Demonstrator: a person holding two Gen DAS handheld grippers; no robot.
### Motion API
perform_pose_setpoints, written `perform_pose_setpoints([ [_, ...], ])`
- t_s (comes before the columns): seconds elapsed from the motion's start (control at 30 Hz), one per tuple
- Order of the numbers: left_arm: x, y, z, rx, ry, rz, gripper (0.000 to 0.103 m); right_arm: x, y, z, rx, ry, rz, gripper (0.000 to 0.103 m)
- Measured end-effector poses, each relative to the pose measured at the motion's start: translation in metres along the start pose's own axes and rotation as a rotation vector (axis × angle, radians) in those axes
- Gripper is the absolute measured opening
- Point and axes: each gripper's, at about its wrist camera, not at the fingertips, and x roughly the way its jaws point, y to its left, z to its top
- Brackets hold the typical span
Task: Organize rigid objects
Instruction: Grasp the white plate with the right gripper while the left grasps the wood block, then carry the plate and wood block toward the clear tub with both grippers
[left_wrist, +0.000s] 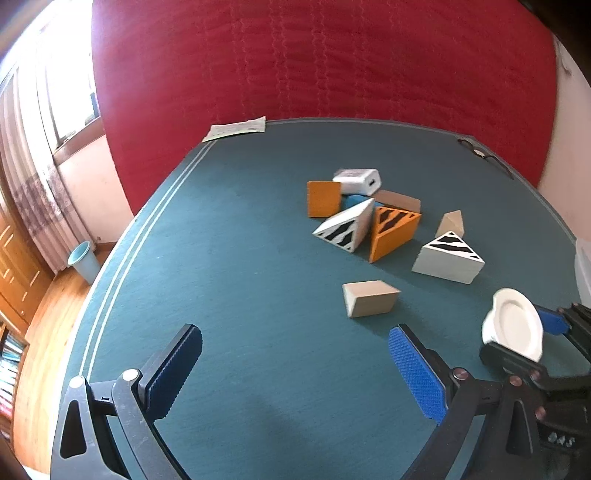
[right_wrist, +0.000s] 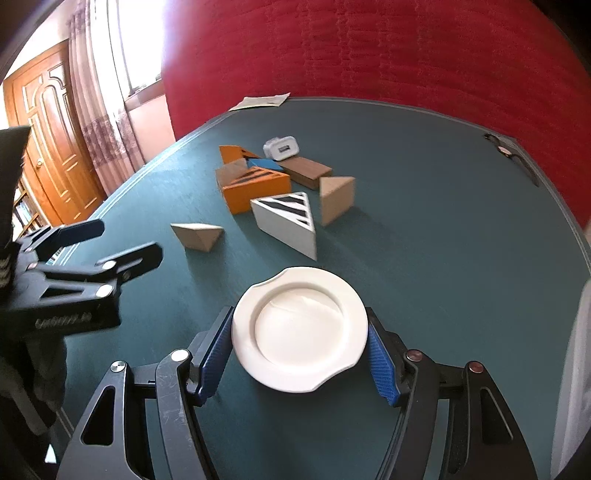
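The right claw (right_wrist: 300, 343) holds a small round white plate with a wavy rim (right_wrist: 300, 328). Its two blue pads press on the plate's left and right edges, so the claw is clamped on the plate. The plate sits flat between the fingers, low over the dark green table top (right_wrist: 461, 258). From the left wrist view the same plate (left_wrist: 515, 325) shows at the right edge, tilted toward the camera, with a blue pad behind it.

The left claw (left_wrist: 295, 365) has its two fingers wide apart. Nothing is between them but bare green table. In the right wrist view this left claw (right_wrist: 122, 240) hangs over the table's left side, near a plain tan wooden wedge (right_wrist: 198, 236).

Farther back on the table lies a heap of blocks. A white wedge with black stripes (right_wrist: 288, 221) lies just past the plate. A tan wooden triangle block (right_wrist: 336, 197) stands just beside it. An orange wedge with black stripes (right_wrist: 255, 186) touches the heap behind. A flat brown wooden block (right_wrist: 308, 170), a small blue piece (right_wrist: 264, 163) and a small white box with a slot (right_wrist: 281, 148) lie at the back. In the left wrist view a second white striped wedge (left_wrist: 345, 227) leans on the orange one (left_wrist: 393, 230), and a plain orange block (left_wrist: 323, 198) stands upright beside them.

A sheet of paper (right_wrist: 260, 101) lies at the table's far edge, against a big red padded wall (right_wrist: 369, 55). A pair of glasses (right_wrist: 511, 155) lies near the table's right edge.
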Motion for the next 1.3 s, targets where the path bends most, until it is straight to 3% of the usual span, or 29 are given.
perform_pose_setpoints([
  [0.23, 0.010, -0.018, 0.011, 0.003, 0.020, 0.002, 0.098, -0.014, -0.014, -0.013, -0.005, 0.000, -0.015, 0.067],
  [0.4, 0.023, -0.021, 0.016, -0.022, 0.057, 0.005, 0.085, -0.023, -0.018, -0.019, -0.007, -0.013, -0.006, 0.067],
  [0.9, 0.025, -0.033, 0.015, -0.012, 0.055, -0.044, 0.034, -0.035, -0.024, -0.024, 0.019, -0.043, 0.002, 0.067],
  [1.3, 0.017, -0.038, 0.016, -0.003, 0.031, -0.060, 0.032, -0.045, -0.028, -0.023, 0.034, -0.063, -0.058, 0.067],
])
